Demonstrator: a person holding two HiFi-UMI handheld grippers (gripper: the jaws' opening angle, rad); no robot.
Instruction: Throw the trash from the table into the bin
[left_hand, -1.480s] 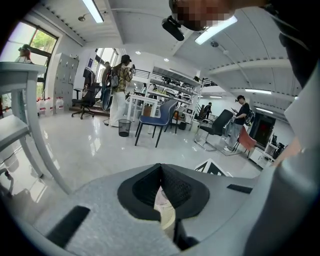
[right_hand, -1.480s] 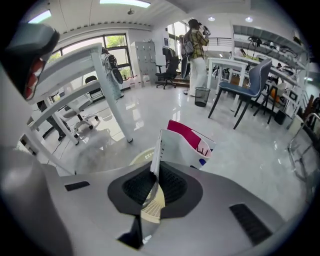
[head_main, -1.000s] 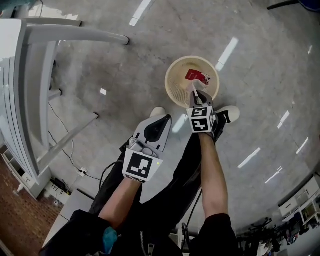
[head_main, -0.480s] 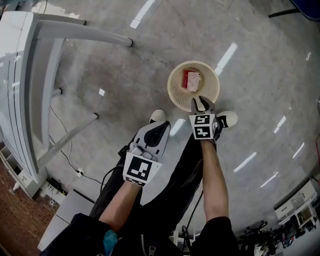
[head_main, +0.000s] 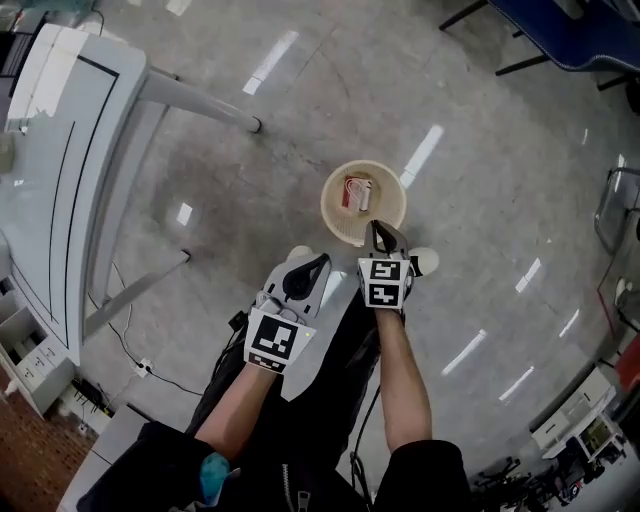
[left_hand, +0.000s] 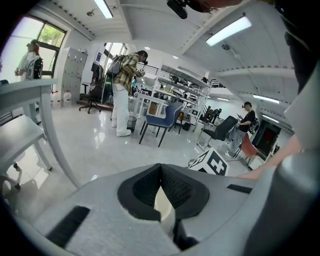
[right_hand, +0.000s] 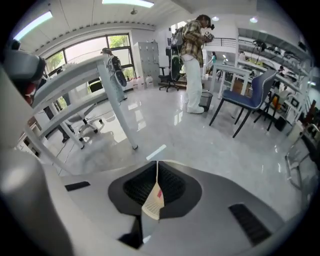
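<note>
The trash (head_main: 355, 192) lies in the bin (head_main: 328, 212), just past the right tongs (head_main: 379, 230). Both these and the left tongs (head_main: 312, 266) are closed, empty.

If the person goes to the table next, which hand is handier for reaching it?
Left, probably. The left gripper sits on the side toward the white table, while the right gripper hangs by the bin, farther from it. Neither holds anything.
</note>
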